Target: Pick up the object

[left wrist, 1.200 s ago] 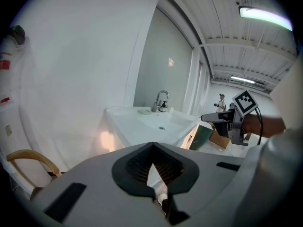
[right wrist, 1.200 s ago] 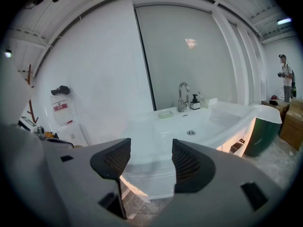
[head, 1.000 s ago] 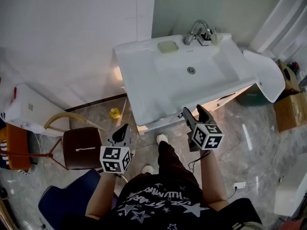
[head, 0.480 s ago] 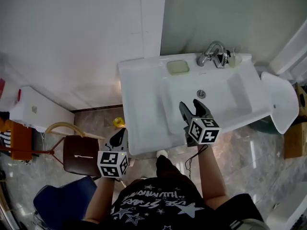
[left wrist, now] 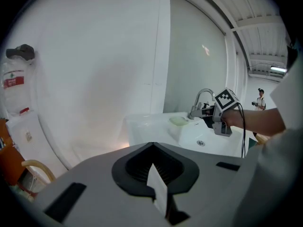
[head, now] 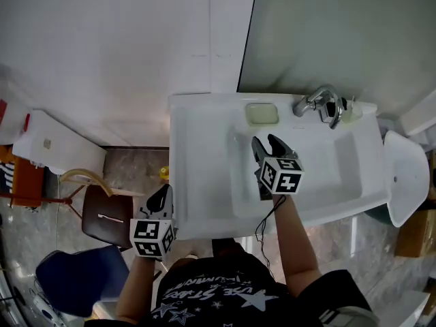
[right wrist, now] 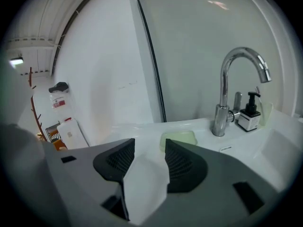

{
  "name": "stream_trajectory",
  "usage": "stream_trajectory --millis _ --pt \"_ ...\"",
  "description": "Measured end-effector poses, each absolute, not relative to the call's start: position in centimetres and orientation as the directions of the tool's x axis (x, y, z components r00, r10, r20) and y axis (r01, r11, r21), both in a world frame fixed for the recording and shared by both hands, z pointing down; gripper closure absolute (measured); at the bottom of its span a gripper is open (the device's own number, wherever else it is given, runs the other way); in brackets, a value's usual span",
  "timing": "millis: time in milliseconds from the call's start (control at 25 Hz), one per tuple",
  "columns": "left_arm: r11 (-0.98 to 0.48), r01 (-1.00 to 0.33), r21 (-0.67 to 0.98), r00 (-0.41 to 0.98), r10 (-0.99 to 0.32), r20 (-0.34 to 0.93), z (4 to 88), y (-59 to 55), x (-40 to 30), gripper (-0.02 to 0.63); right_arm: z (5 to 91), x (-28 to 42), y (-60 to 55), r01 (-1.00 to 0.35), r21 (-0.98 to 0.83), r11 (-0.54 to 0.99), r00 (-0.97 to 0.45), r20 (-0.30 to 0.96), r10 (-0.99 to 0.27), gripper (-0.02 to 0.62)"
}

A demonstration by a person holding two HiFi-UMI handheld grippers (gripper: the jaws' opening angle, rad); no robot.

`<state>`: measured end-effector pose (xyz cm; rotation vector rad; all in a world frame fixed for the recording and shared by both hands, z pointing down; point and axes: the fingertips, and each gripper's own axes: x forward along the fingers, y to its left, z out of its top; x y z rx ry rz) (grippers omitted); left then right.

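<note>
A pale green soap dish (head: 261,114) lies on the back ledge of the white sink (head: 197,182), left of the chrome faucet (head: 315,102). My right gripper (head: 266,144) hovers over the basin, a short way in front of the dish. Its jaws are closing, still apart, with nothing between them. In the right gripper view the soap dish (right wrist: 178,138) shows just beyond the right gripper (right wrist: 149,145) tips. My left gripper (head: 162,196) is shut and empty, low beside the sink's front left corner. The left gripper (left wrist: 152,145) looks across at the soap dish (left wrist: 179,120).
A small soap dispenser (right wrist: 249,112) stands right of the faucet (right wrist: 236,79). On the floor at the left are a brown stool (head: 109,216), a blue chair (head: 68,278), a white box (head: 48,145) and a small yellow object (head: 164,175). A white oval fixture (head: 407,176) adjoins the sink's right end.
The person has stepped up to the sink. The right gripper moved from the sink's front edge to over the basin, nearer the soap dish. The left gripper stayed low at the left.
</note>
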<state>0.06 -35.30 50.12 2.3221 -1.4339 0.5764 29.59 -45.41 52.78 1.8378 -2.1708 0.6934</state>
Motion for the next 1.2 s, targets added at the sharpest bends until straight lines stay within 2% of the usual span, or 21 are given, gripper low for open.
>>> stream_trajectory --millis 560,1200 --pt "-0.317 -0.944 0.090 0.308 -0.752 0.583 53.1 -37.7 -0.5 0.591 59.3 28.1 -55.3 -0.984 -0.088 0.153 -0.176 0.555 -0.813 0.410" --pt "-0.291 -0.951 0.107 0.293 -0.727 0.622 54.7 -36.9 -0.6 0.591 63.0 28.5 -57.0 -0.995 -0.003 0.098 -0.076 0.659 -0.748 0.485"
